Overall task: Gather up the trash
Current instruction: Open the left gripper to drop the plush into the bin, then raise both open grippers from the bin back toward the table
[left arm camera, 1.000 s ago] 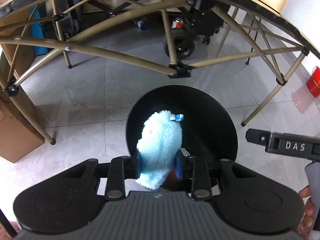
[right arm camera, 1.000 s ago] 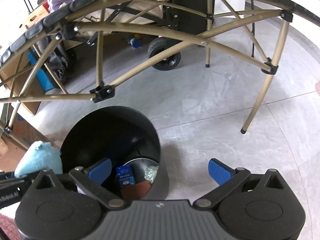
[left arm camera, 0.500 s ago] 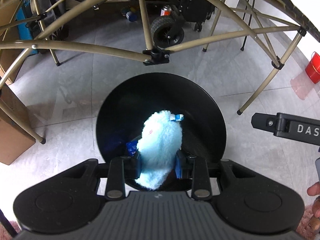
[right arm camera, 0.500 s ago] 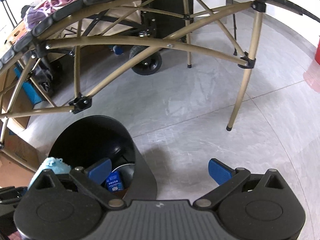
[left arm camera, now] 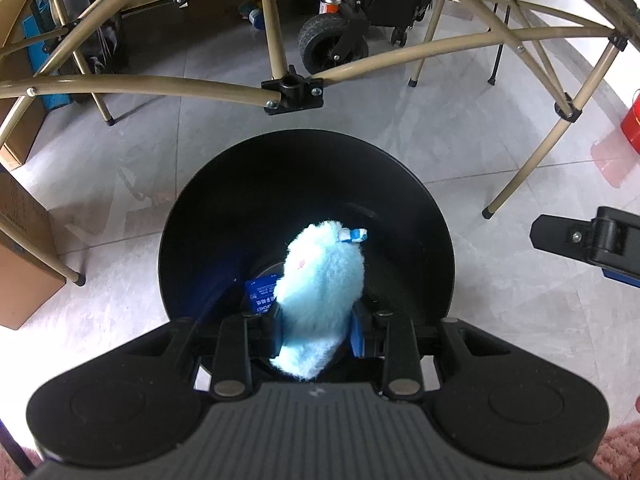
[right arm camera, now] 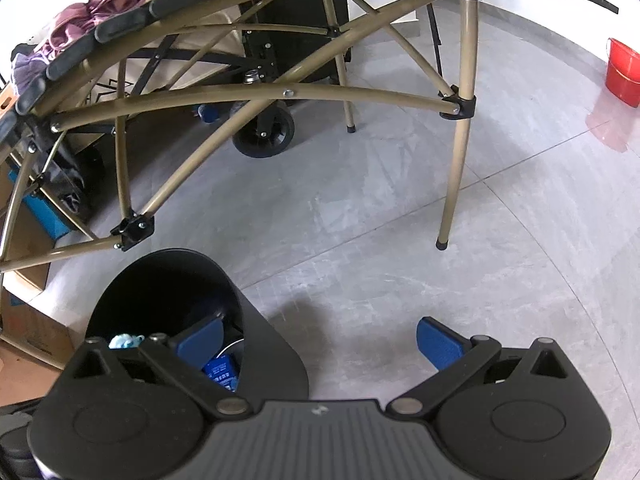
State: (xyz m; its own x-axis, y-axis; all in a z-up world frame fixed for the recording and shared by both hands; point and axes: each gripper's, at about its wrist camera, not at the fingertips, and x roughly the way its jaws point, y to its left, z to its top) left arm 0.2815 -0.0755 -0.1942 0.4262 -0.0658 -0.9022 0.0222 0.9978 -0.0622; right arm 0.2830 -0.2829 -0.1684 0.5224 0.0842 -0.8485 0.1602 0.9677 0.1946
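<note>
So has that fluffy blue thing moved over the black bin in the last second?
Yes. The fluffy blue toy, clamped in the left gripper, now sits deeper over the black bin, whose mouth surrounds it.

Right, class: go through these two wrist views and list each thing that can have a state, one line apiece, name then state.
Left gripper: shut on the fluffy blue toy, above the bin's mouth.
Fluffy blue toy: clamped between the pads, not yet dropped.
Black bin: upright, lidless, partly filled.
Blue packet: lying inside the bin.
Right gripper: open, nothing between its fingers.
Red bucket: upright on the floor.
</note>
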